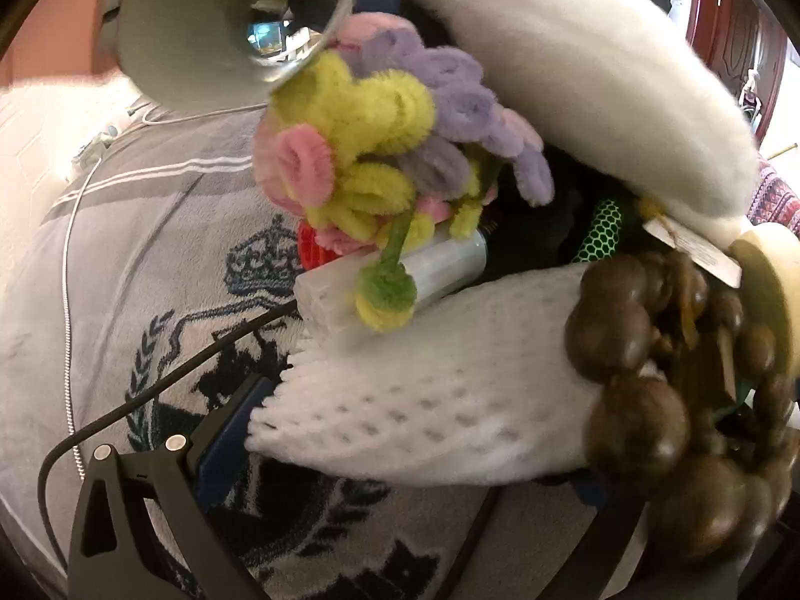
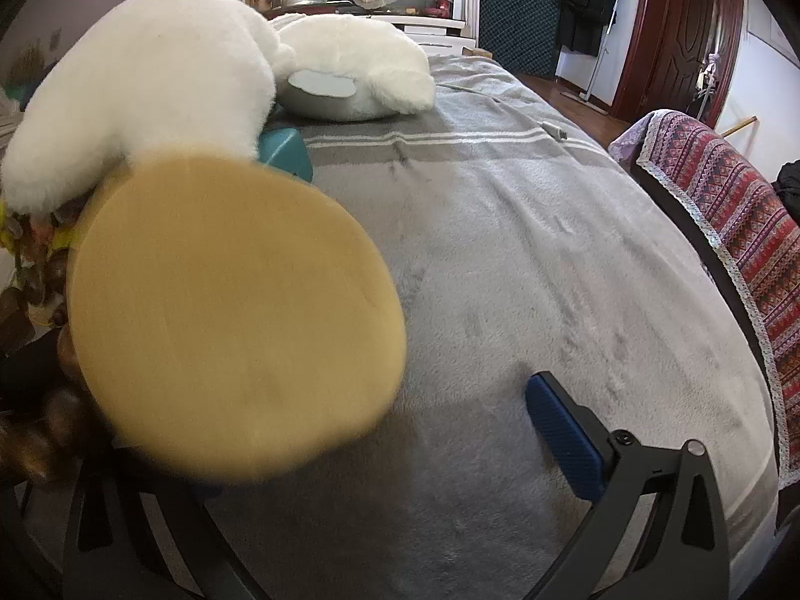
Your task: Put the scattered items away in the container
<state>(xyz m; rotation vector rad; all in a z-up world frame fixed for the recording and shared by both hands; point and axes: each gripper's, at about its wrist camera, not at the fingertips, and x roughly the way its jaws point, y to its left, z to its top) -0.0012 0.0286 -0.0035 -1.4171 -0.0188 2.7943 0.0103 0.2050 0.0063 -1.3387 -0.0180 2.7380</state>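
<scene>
In the left wrist view my left gripper (image 1: pixel 400 460) has its jaws spread on either side of a white foam net sleeve (image 1: pixel 425 395), which lies between the fingers; whether they press it I cannot tell. Behind it sit a pipe-cleaner flower bunch (image 1: pixel 380 150), a clear plastic tube (image 1: pixel 400 275), dark brown wooden beads (image 1: pixel 650 400) and a white plush toy (image 1: pixel 575 75), piled in a dark container. In the right wrist view my right gripper (image 2: pixel 380 450) is open, a round yellow sponge (image 2: pixel 235 320) close in front of its left side. The plush (image 2: pixel 150 100) lies beyond.
A grey blanket with a dark crest (image 1: pixel 150 300) covers the surface. A white cable (image 1: pixel 70 300) and a black cable (image 1: pixel 150 390) run over it. A grey cup-shaped lamp shade (image 1: pixel 225 25) looms at top left. A patterned chair back (image 2: pixel 725 210) stands at the right edge.
</scene>
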